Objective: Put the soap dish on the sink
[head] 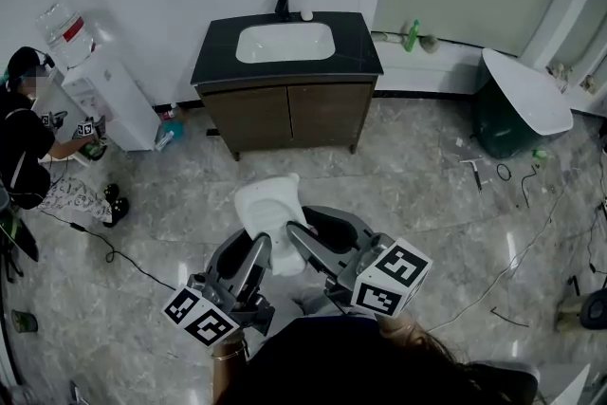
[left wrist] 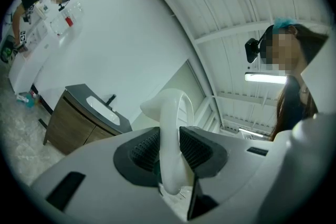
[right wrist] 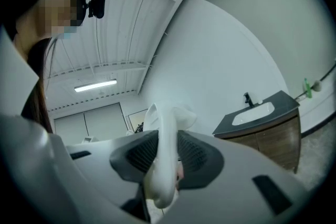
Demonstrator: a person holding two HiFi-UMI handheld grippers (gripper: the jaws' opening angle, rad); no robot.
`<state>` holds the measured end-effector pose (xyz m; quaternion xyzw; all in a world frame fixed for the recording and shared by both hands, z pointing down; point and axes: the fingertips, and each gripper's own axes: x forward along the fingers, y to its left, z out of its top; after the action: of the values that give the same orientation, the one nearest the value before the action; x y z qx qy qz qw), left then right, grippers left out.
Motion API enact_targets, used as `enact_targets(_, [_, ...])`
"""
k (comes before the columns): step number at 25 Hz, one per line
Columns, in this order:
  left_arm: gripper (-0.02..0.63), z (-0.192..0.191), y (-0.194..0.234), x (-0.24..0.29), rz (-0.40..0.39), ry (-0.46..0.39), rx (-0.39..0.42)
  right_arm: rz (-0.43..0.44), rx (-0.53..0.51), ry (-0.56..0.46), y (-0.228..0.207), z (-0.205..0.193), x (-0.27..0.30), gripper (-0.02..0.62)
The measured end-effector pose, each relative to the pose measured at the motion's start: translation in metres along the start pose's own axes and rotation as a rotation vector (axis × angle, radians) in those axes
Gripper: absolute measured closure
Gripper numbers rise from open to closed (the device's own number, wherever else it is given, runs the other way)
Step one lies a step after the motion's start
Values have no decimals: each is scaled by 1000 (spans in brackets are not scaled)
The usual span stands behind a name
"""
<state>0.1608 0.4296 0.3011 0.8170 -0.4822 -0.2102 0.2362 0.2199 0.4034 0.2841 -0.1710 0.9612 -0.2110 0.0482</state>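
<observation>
The white soap dish (head: 270,215) hangs in the air over the floor, held between both grippers in front of the vanity. My left gripper (head: 260,248) is shut on its left rim, and my right gripper (head: 300,239) is shut on its right rim. In the left gripper view the dish (left wrist: 171,123) stands edge-on between the dark ribbed pads (left wrist: 144,150). The right gripper view shows the dish (right wrist: 164,139) clamped the same way. The white sink (head: 285,43) sits in a black countertop (head: 216,52) with a black faucet (head: 282,3), some way ahead.
A water dispenser (head: 102,90) stands at the left wall with a person (head: 24,142) crouched beside it. A dark bin with a white lid (head: 524,104) is at the right. Cables (head: 517,251) trail over the marble floor. A green bottle (head: 412,35) stands on the ledge.
</observation>
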Motion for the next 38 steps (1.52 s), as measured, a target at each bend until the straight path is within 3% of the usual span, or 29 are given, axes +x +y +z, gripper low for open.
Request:
enact_targets(7, [489, 12, 33, 27, 54, 18, 2, 18, 37, 24, -35, 6, 34, 472])
enact_targets(14, [489, 30, 93, 61, 59, 61, -23, -28, 15, 54, -77, 8, 87, 472])
enact_targets(26, [489, 121, 214, 121, 23, 91, -26, -90, -71, 62, -136, 46, 229, 472])
enact_targets(38, [489, 155, 296, 165, 29, 119, -50, -143, -66, 98, -192, 54, 308, 472])
